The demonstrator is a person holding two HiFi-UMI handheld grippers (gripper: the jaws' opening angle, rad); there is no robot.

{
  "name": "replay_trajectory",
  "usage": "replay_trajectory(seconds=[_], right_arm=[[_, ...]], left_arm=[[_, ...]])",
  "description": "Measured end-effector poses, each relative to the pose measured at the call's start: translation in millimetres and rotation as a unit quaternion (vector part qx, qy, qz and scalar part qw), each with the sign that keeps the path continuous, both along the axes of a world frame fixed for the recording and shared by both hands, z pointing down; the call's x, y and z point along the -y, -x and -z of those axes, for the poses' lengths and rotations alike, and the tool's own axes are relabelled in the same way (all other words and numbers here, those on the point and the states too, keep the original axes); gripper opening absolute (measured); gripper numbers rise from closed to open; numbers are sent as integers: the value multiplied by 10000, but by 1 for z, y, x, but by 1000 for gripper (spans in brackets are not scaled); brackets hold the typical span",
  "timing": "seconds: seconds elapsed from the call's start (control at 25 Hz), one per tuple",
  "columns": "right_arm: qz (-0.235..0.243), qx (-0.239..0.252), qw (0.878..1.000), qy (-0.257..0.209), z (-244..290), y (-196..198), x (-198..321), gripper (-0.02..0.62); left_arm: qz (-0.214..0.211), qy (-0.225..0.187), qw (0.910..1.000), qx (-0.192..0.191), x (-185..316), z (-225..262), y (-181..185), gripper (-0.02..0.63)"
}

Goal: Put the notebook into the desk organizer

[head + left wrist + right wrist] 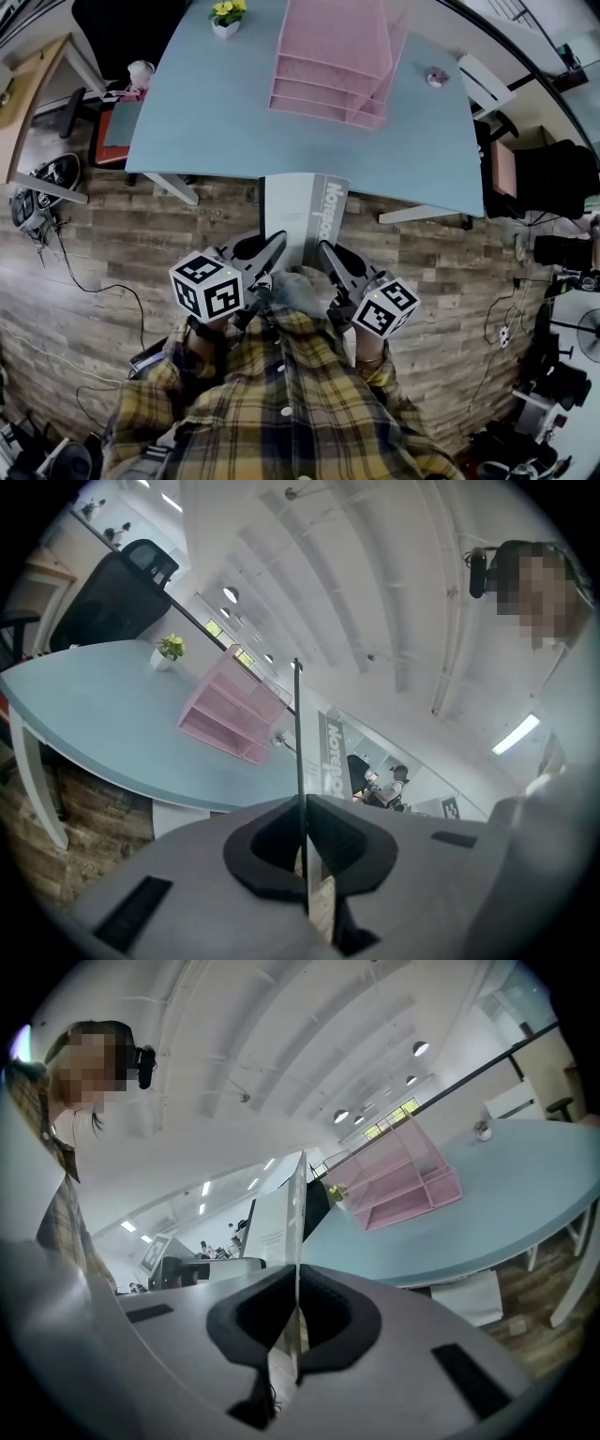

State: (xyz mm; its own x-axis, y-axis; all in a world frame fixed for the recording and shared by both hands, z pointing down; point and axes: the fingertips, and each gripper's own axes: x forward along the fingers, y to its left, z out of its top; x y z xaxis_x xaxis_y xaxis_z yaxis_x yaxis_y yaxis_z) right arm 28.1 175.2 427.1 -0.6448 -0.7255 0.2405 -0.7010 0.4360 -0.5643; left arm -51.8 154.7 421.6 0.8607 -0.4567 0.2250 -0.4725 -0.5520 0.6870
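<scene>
Head view: I hold notebook by its near edge, one gripper per corner. Left gripper clamped shut on left corner; right gripper clamped shut on right corner. Notebook sits above floor, its far edge meeting table near edge. Pink organizer well apart, at table's far side. Bare tabletop between them.
</scene>
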Motion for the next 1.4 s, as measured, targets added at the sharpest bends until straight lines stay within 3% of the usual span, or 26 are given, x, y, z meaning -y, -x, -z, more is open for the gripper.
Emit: replay_trajectory(seconds=[0.8, 1.4], right_arm=[[531, 159, 9983, -206, 16, -56, 192, 12], [737, 130, 9972, -84, 11, -65, 242, 12]], left_arm=[[498, -188, 9985, 128, 183, 20, -54, 6], [626, -11, 9980, 116, 233, 13, -64, 6]])
